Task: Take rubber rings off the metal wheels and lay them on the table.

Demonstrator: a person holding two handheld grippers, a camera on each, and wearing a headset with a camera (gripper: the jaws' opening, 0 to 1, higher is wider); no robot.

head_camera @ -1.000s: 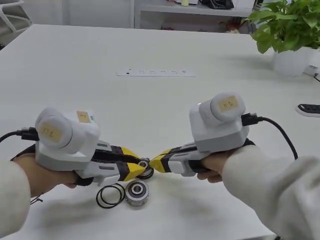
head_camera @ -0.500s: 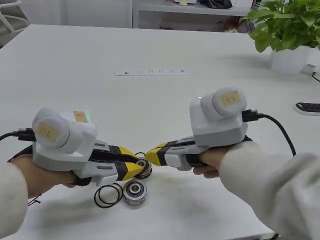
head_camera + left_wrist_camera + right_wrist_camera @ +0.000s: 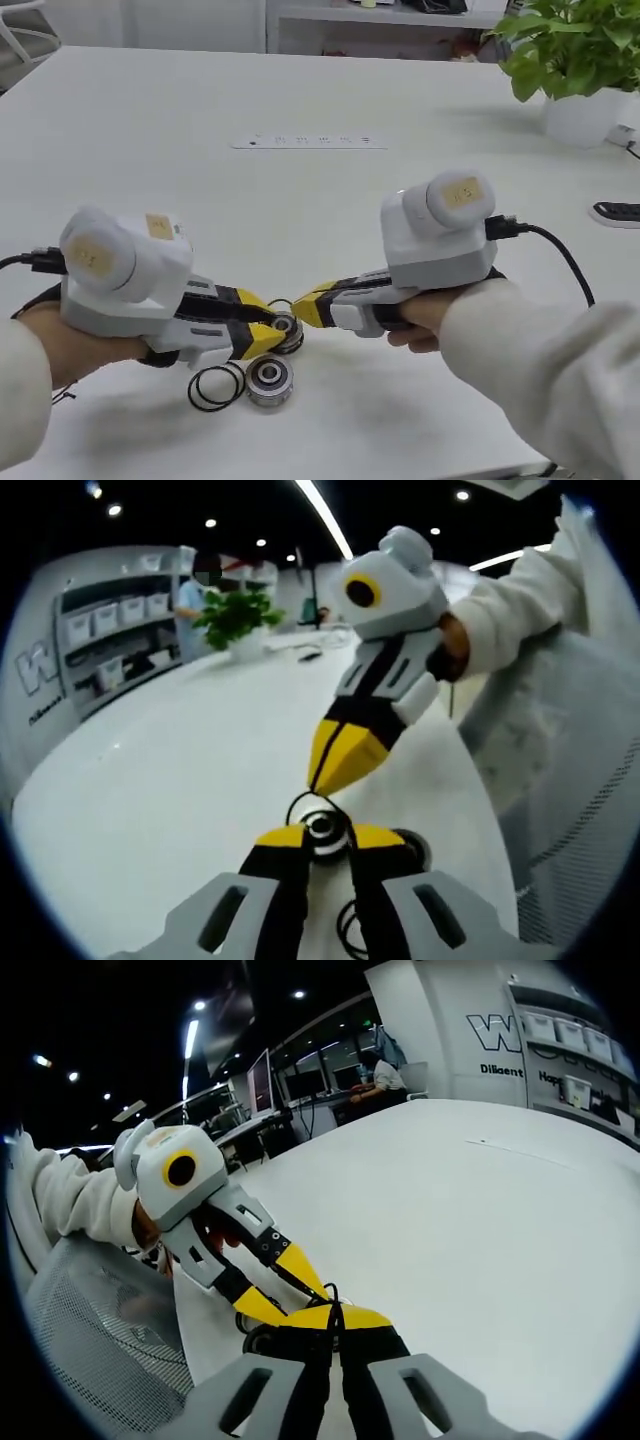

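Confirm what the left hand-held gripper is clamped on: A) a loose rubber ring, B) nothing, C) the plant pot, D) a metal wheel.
D: the left gripper view shows the left hand-held gripper with its jaws shut on a metal wheel.

white table (image 3: pixel 150 120), rubber rings (image 3: pixel 191 391), metal wheel (image 3: pixel 270 379)

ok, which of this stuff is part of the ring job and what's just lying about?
Job: wheel in the left gripper, ring pinched by the right gripper, second wheel on the table, loose rings beside it.
Lying about: potted plant, power strip.
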